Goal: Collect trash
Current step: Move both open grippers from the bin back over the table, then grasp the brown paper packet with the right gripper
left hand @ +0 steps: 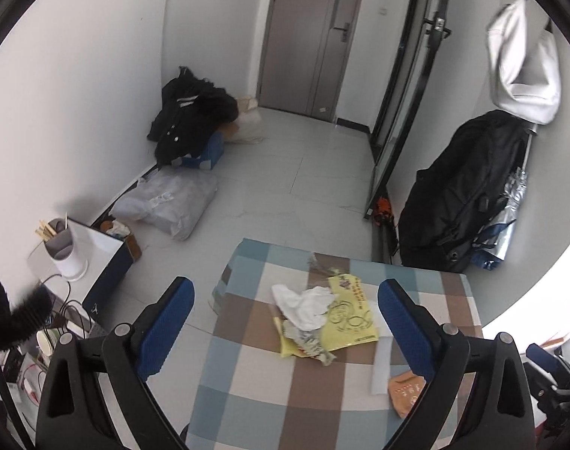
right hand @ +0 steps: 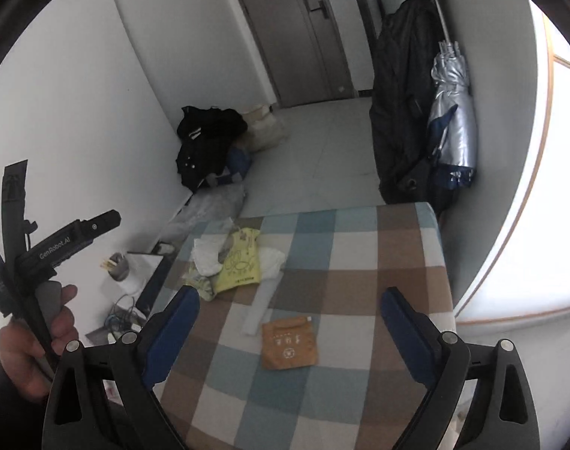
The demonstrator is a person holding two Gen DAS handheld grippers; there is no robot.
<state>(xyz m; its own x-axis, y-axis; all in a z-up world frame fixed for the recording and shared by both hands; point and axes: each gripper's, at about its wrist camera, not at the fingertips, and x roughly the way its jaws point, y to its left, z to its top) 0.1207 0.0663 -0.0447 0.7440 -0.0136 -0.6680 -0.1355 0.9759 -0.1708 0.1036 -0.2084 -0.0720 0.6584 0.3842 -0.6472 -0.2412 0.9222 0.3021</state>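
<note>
1. The left gripper (left hand: 285, 300) and right gripper (right hand: 288, 311) both gape wide, holding nothing.
2. Crumpled white tissue (left hand: 303, 305) lies atop a yellow plastic bag (left hand: 350, 317) on the checked tablecloth (left hand: 247, 382).
3. Both look light and limp (likely slippery film); pinching a raised fold seems best.

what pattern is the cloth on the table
Checked squares of blue, brown and cream on the cloth; clearest in the right wrist view.

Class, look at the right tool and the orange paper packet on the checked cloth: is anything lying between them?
Nothing visible does. The right tool hangs open above the checked cloth, and the orange paper packet lies flat between its fingers, uncovered; a white strip lies just beside it.
</note>
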